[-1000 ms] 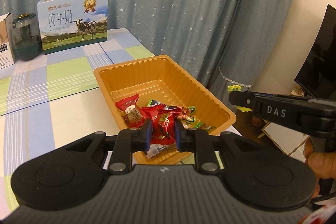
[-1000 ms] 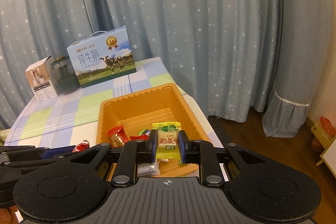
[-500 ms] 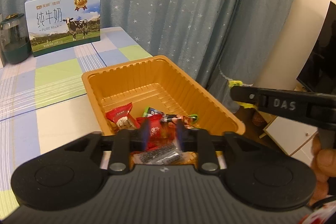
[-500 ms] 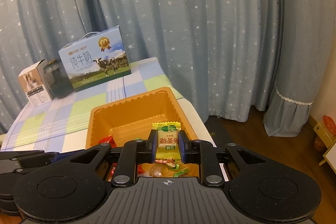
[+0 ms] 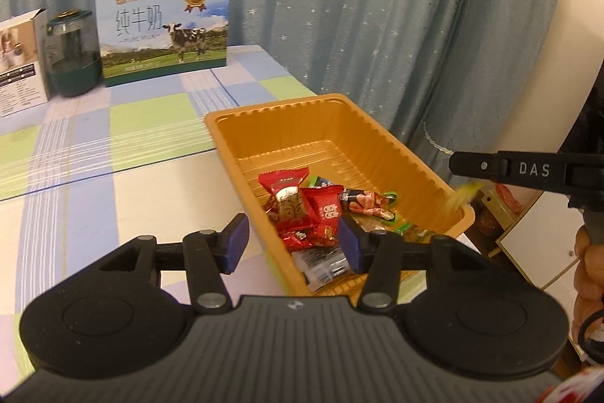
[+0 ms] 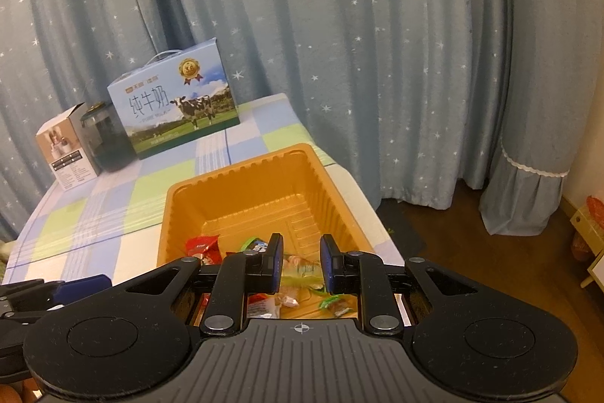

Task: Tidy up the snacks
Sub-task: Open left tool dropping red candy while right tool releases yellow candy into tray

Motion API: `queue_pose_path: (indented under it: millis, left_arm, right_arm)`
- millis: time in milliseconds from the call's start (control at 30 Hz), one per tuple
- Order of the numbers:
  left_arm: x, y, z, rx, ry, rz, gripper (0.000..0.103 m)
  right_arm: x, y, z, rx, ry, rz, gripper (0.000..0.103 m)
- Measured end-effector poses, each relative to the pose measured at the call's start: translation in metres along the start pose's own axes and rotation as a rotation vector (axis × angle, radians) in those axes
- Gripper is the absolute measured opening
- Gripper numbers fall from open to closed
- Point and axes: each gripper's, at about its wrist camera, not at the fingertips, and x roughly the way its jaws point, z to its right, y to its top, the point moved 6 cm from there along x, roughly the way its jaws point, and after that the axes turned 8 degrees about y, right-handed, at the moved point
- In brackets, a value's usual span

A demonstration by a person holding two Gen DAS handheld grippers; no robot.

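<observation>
An orange plastic tray [image 5: 339,123] sits at the table's right edge, with several wrapped snacks piled at its near end, mostly red packets [image 5: 305,206]. My left gripper [image 5: 294,244] is open and empty, straddling the tray's near left corner. My right gripper [image 6: 301,265] is open above the tray [image 6: 241,191]. A yellow-green packet [image 6: 302,270] is blurred between and below its fingers, apart from them. In the left wrist view that packet [image 5: 462,197] shows blurred under the right gripper's finger [image 5: 490,167] near the tray's right rim.
A blue milk carton box [image 5: 164,29], a dark green jar [image 5: 73,53] and a white box [image 5: 19,59] stand at the back of the checked tablecloth. Star-patterned curtains hang behind. The table edge and wooden floor [image 6: 472,244] lie to the right.
Both grippers have opened. The left one let go of its red packet, which now lies in the tray. The right one released the yellow-green packet, which is dropping toward the tray.
</observation>
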Motion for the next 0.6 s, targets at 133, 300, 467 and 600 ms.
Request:
queue_pose_path:
  millis: [133, 300, 467, 600]
  left_arm:
    - [-0.004, 0.000, -0.005, -0.011, 0.008, 0.005, 0.051]
    - [-0.006, -0.001, -0.010, -0.026, 0.008, 0.006, 0.053]
    - [-0.008, -0.005, -0.012, -0.035, 0.005, 0.004, 0.055]
    - [-0.011, -0.009, -0.013, -0.033, 0.011, 0.006, 0.061]
  right_arm:
    - [0.001, 0.002, -0.005, -0.012, 0.007, -0.002, 0.021]
    - [0.003, 0.006, -0.008, -0.017, 0.012, 0.004, 0.021]
    - [0.002, 0.006, -0.012, -0.023, 0.015, 0.004, 0.021]
    - [-0.001, 0.003, -0.015, -0.025, 0.014, 0.000, 0.021]
